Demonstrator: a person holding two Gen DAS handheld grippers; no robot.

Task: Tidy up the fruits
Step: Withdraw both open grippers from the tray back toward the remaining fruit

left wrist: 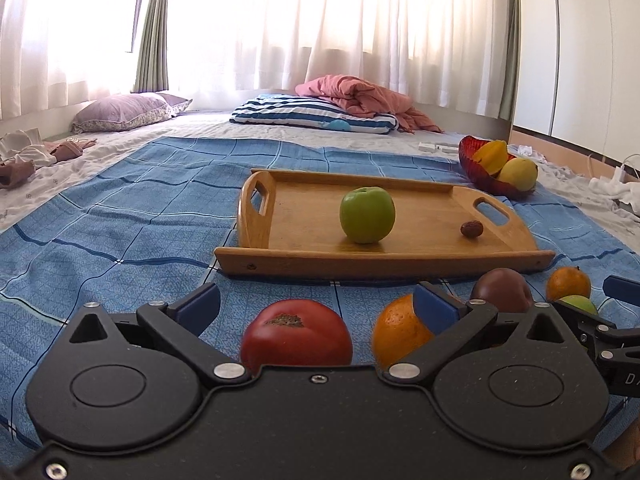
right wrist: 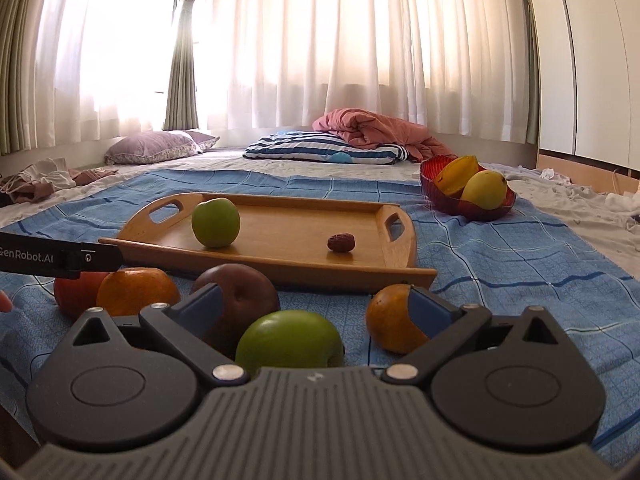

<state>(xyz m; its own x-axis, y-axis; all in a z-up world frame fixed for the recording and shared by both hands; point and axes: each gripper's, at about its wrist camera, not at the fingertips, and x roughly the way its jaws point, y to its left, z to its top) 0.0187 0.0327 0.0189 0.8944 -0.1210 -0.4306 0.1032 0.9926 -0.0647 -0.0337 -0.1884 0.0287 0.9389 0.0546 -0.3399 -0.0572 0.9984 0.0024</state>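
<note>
Tomato point(left wrist: 296, 332) sits between my wide-open, empty left gripper point(left wrist: 316, 304), and a green apple point(right wrist: 290, 340) lies between the spread, empty fingers of the right gripper point(right wrist: 314, 304), so I'd centre each fruit, keep the pads off the oranges point(right wrist: 138, 290) and plum point(right wrist: 236, 300) crowding beside them, then close gently and lift toward the tray point(right wrist: 280, 268) at 12 o'clock, where another apple point(right wrist: 216, 222) and a date point(right wrist: 341, 242) already rest. Everything lies on a soft blue checked blanket point(right wrist: 500, 256) over a mattress, so fruit could roll; a red bowl point(right wrist: 444, 196) of yellow fruit waits at 1 o'clock, with pillows point(right wrist: 156, 147) and bright curtains point(right wrist: 360, 60) beyond
</note>
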